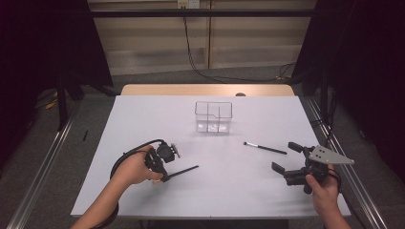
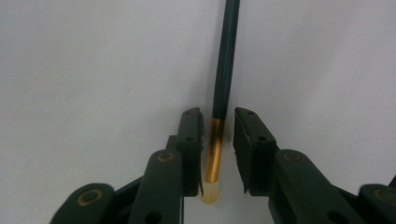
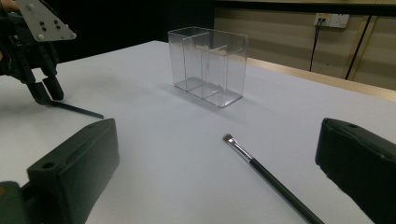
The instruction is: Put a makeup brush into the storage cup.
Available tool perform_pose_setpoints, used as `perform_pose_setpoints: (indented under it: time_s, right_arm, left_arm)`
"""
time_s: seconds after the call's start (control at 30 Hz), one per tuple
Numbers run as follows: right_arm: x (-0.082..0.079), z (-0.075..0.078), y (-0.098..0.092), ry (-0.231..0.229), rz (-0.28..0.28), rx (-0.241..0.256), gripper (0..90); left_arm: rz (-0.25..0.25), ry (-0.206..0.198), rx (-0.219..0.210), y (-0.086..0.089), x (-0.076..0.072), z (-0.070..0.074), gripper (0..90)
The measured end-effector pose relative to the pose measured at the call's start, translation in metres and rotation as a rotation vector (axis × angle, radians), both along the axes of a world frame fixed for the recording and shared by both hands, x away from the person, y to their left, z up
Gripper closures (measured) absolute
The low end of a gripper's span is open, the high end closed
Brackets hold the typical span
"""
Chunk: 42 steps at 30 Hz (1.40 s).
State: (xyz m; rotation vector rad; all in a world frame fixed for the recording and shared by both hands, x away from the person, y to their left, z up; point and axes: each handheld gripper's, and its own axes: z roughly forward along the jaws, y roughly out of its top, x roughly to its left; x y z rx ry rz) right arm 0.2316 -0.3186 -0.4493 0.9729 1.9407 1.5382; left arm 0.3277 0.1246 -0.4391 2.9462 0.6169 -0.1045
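The high view looks forward and down over the whole white table (image 1: 143, 119). The left gripper view sits close above the tabletop, facing straight down a dark gold-collared brush handle (image 2: 224, 70). The right gripper view rides low, facing far-left — it shares the clear plastic divided box (image 3: 210, 70) with the high view (image 1: 213, 116).

A white-topped table (image 1: 143, 124) is sitting mid-frame; black curtains (image 1: 43, 43) are hanging at both sides, cables (image 1: 200, 67) trailing down the beige wall (image 1: 143, 43).
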Motion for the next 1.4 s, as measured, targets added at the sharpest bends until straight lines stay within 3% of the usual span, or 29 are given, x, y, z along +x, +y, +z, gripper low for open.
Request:
perform_pose_setpoints:
  time_s: [0.27,0.5,0.97,1.23,1.4]
  right_arm:
    - [0.000,0.000,0.001,-0.003,0.002,-0.003,0.0]
    - [0.000,0.000,0.002,0.000,0.005,-0.010,0.0]
    - [0.001,-0.001,0.002,0.004,0.007,-0.014,0.0]
    - [0.001,-0.001,0.001,0.006,0.006,-0.011,0.0]
    - [0.001,-0.001,0.002,0.005,0.007,-0.014,0.0]
  left_arm:
    - [-0.008,-0.010,0.003,-0.001,0.001,-0.002,78.1]
    - [-0.028,-0.024,0.032,-0.006,-0.001,-0.003,83.9]
    - [-0.024,-0.019,0.053,-0.008,0.000,-0.001,84.2]
    - [0.000,-0.014,0.008,-0.007,0.001,0.008,84.2]
    - [-0.013,-0.014,0.011,-0.008,0.000,0.011,84.2]
